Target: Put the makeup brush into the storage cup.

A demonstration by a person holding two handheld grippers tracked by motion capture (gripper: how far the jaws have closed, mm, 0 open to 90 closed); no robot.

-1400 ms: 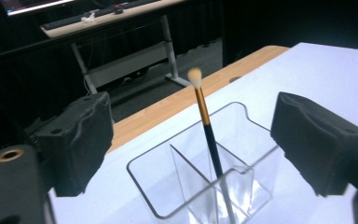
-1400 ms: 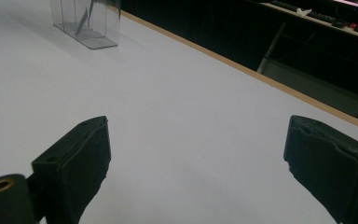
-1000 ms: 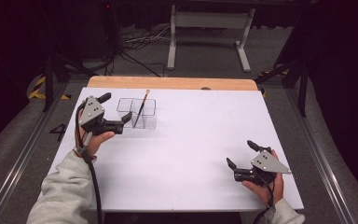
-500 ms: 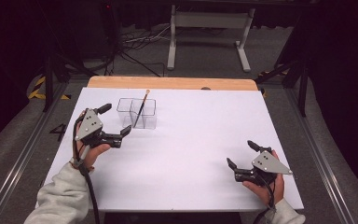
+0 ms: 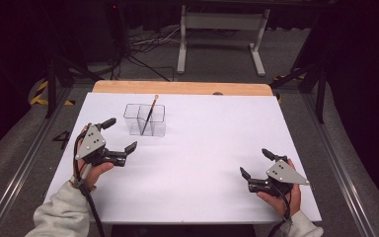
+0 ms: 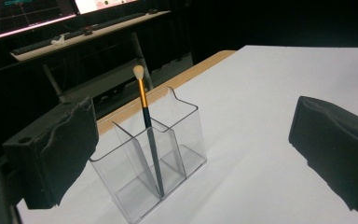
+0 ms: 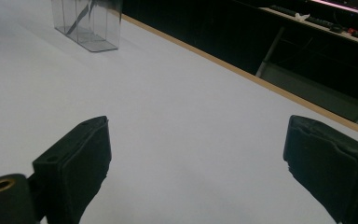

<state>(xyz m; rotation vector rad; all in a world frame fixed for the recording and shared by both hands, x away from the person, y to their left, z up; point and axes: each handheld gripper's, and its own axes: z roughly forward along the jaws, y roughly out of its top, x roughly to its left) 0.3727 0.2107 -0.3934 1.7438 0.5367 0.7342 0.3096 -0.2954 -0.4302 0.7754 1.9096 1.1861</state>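
We see a white table (image 5: 192,163) filling the lower frame, its wooden far edge (image 5: 182,88) above. A white metal stand (image 5: 219,29) sits at top centre, dark cables (image 5: 138,52) at upper left.

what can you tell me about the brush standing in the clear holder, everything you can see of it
The brush is slim, with a pale, fluffy tip at the top, a gold band below it and a dark handle. It stands bristles up, leaning, inside the clear holder, a see-through plastic box split by a divider; its lower end rests at the bottom by that divider. The holder sits on the white table toward the far left. Neither gripper touches the brush.
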